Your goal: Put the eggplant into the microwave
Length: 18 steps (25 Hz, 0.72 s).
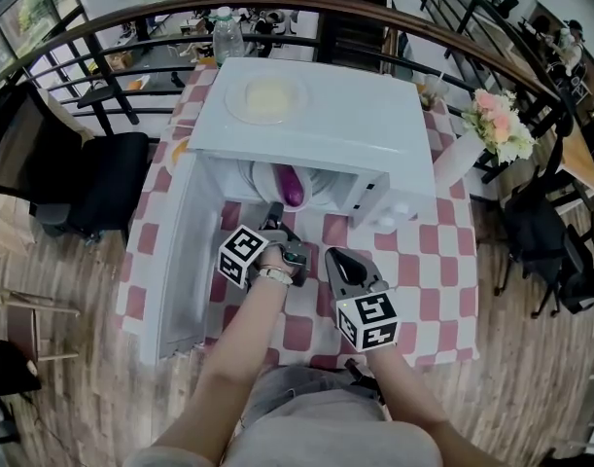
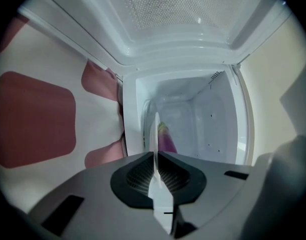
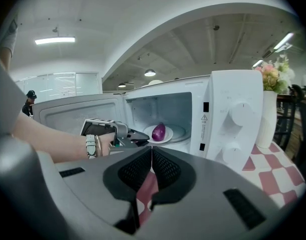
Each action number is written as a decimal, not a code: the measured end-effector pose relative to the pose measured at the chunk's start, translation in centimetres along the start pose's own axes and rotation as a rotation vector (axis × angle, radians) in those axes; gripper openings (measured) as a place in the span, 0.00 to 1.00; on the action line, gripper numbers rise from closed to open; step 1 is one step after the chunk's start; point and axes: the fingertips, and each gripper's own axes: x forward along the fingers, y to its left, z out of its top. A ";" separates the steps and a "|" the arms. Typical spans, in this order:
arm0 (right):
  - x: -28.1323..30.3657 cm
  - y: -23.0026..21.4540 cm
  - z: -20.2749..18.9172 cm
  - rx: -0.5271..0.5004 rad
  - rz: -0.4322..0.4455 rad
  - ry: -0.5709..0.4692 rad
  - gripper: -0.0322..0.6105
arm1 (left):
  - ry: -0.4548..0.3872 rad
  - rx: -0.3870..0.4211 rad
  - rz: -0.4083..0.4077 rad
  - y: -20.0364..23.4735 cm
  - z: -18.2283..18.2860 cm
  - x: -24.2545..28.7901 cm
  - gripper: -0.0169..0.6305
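Eggplant (image 1: 293, 185), purple, glossy and short, lies inside the open microwave on a white round plate (image 3: 169, 135), touching neither gripper. Beneath everything spreads a table under a red-and-white checked cloth (image 1: 428, 261). On it stands the white box-shaped microwave (image 1: 326, 129), two round dials on its front panel, with its white door (image 1: 175, 261) swung wide to the left. A pale round dish (image 1: 265, 96) sits on the microwave's flat top, and a white vase of pink flowers (image 1: 496, 125) stands by its right side. The left gripper (image 1: 275, 210), grey with a marker cube, points level into the oven mouth just short of the eggplant; its jaws are closed on nothing. The right gripper (image 1: 337, 257) hangs back over the cloth near the door opening, jaws likewise pressed together and empty.
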 end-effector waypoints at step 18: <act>-0.9 -0.9 -1.3 0.018 -0.015 0.055 0.09 | 0.045 0.020 0.196 1.6 -0.6 2.6 0.24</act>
